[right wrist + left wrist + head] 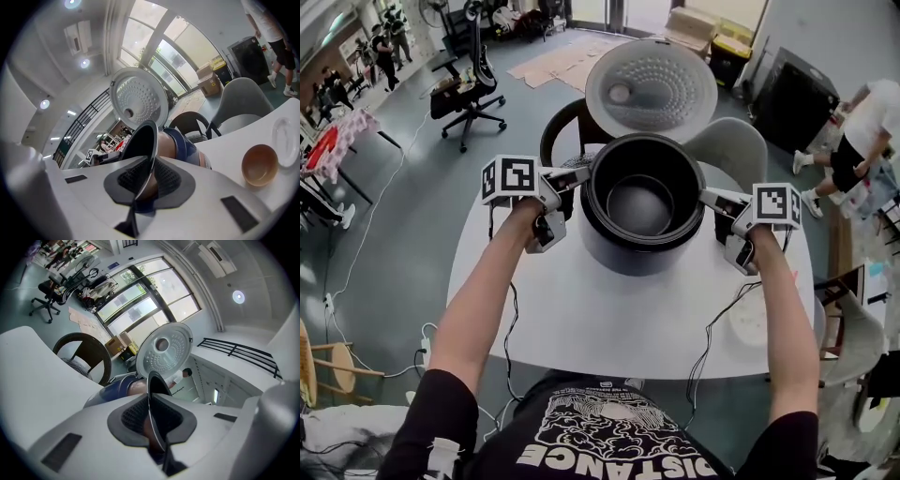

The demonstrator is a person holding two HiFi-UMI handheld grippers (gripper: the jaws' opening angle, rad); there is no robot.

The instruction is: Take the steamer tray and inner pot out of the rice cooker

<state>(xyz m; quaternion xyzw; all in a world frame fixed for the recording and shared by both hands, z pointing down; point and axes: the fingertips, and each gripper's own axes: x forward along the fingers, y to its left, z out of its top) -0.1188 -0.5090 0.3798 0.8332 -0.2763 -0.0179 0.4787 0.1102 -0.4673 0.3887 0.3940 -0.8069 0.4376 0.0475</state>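
On the white table (581,328), the cooker (628,251) stands with its lid (652,89) swung up and back, and both grippers are clamped on the pot (642,202) inside it. The left gripper (572,178) comes in from the cooker's left side. In the left gripper view its jaws are nearly together, and the ribbed black pads of the left gripper (152,420) press on either face of the pot's thin rim (157,385), one pad inside the pot and one outside. The right gripper (712,199) bites the opposite side of the rim. In the right gripper view the jaws of the right gripper (147,180) stand at the same narrow gap, closed on the edge of the pot (140,140). The pot is round and dark inside with a bright metal lip. It sits in the cooker's dark blue body, and a coppery band of wall shows just under the lip. Whether the pot has lifted off its seat cannot be told. The lid's pale, dimpled inner face (138,101) rises behind the pot. A brown bowl (258,164) and a white plate (286,140) lie on the table to the cooker's right, well apart from it.
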